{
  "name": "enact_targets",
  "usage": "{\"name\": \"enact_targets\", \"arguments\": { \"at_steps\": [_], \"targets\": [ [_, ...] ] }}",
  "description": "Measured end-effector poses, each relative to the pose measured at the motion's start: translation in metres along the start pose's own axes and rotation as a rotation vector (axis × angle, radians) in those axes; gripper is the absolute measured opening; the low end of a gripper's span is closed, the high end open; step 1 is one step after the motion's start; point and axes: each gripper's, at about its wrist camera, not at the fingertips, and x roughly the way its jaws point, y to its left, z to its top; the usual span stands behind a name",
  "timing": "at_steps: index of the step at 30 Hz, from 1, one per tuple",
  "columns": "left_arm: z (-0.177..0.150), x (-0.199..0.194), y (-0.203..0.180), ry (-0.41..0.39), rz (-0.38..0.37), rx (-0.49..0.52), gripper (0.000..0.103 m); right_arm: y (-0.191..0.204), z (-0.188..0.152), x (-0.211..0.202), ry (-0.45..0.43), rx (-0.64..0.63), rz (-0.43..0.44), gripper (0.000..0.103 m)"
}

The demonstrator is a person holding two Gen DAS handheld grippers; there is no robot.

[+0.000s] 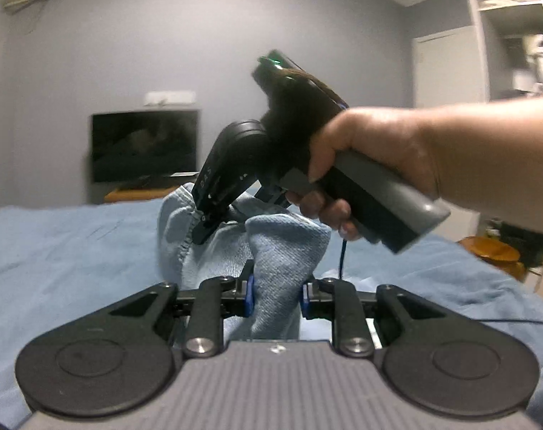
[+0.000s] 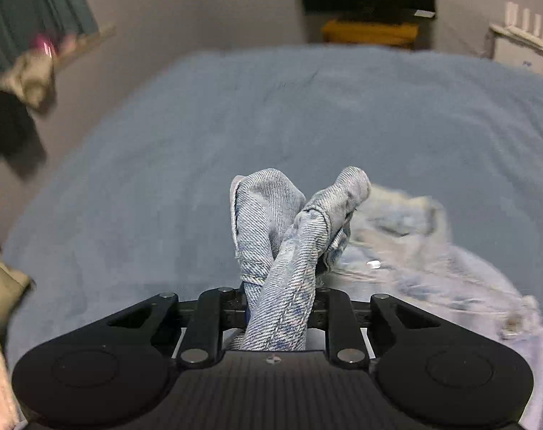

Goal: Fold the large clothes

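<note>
A pair of light blue jeans (image 2: 414, 251) lies partly on the blue bed (image 2: 271, 114) and is lifted at one end. My left gripper (image 1: 275, 299) is shut on a bunched fold of the jeans (image 1: 282, 251). My right gripper (image 2: 280, 308) is shut on another bunch of the jeans (image 2: 293, 236), held above the bed. In the left wrist view the right gripper (image 1: 210, 225) shows just beyond, gripped by a hand (image 1: 371, 150), clamping the denim edge close to my left gripper.
A dark TV (image 1: 144, 145) on a wooden stand stands past the bed's far end. White shelves (image 1: 515, 18) and a wooden stool (image 1: 493, 251) are at the right. Dark clothes (image 2: 10, 136) hang by the wall at the left.
</note>
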Motion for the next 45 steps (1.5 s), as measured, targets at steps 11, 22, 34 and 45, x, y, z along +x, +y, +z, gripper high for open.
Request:
{"name": "enact_targets", "arguments": {
  "at_steps": [11,22,34,45],
  "targets": [
    [0.01,0.066,-0.136,0.087,-0.124,0.214,0.019,-0.168,-0.086,-0.085,-0.279,0.25,0.163,0.021],
    [-0.007,0.105,-0.174,0.232,-0.23,0.188,0.036,-0.263,-0.141,-0.037,-0.282,0.355,0.246,0.025],
    [0.016,0.115,-0.05,0.323,-0.155,-0.12,0.051,-0.282,-0.155,-0.001,-0.254,0.314,0.221,0.032],
    [-0.026,0.149,-0.061,0.433,-0.238,-0.016,0.05,-0.304,-0.156,-0.014,-0.206,0.376,0.23,0.067]
  ]
}}
